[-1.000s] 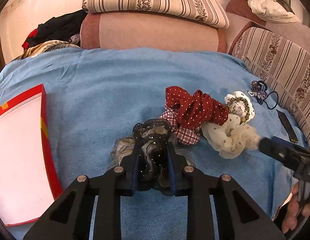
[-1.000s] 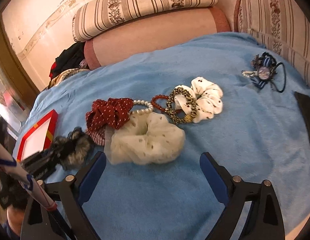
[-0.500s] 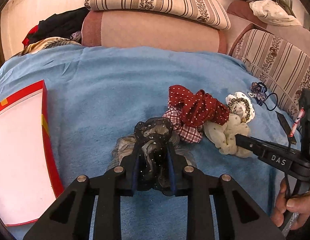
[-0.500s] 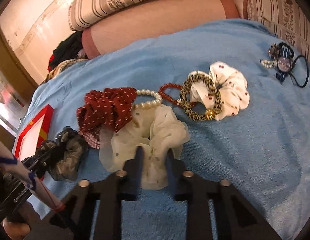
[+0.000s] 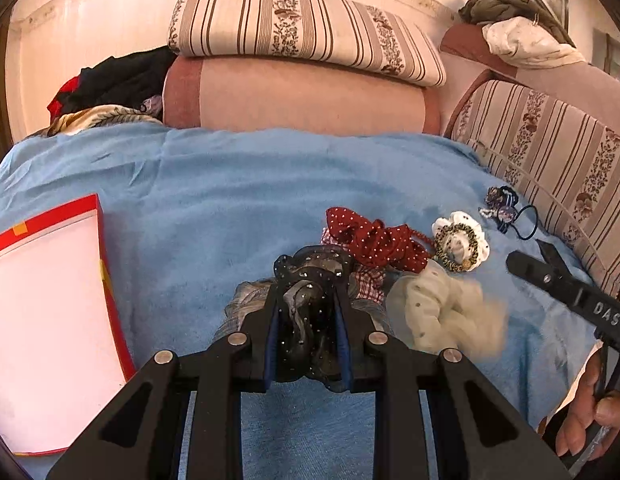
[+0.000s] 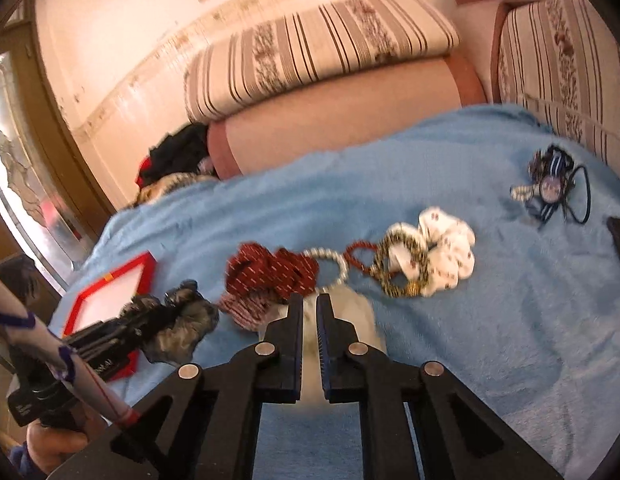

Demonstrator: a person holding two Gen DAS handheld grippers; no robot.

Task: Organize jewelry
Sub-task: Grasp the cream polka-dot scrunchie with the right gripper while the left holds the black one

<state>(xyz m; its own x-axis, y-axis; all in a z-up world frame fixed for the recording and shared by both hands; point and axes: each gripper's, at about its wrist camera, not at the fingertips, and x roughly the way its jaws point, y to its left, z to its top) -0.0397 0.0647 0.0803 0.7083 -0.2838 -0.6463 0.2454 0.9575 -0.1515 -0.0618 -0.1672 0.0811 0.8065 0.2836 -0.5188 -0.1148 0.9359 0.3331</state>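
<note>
Red-edged box (image 5: pixel 49 320) lies open at far left on the blue blanket (image 5: pixel 229 200), bare white inside; likely the place the pieces go. Left tongs (image 5: pixel 307 320) are nearly closed, pinching a black studded scrunchie (image 5: pixel 310 292), its grey gauze bunched just beside and under the blades. Next right: dark red dotted scrunchie (image 6: pixel 269 272) over a checked one, then a pearl bracelet (image 6: pixel 334 264), a red bead bracelet (image 6: pixel 360 254), a leopard-print ring (image 6: pixel 402 268) resting on a white spotted scrunchie (image 6: pixel 446 256); a cluster of dark hair ties (image 6: pixel 550 188) sits well apart at far right. Right tongs (image 6: pixel 310 316) have just been closing and now clamp a fold of the cream tulle scrunchie (image 5: pixel 442 312), blurred. Judgement: lift both straight up until the fabric hangs free, since the tulle touches the pearl bracelet and may drag it. Carry left to the box, release only over its inside.
</note>
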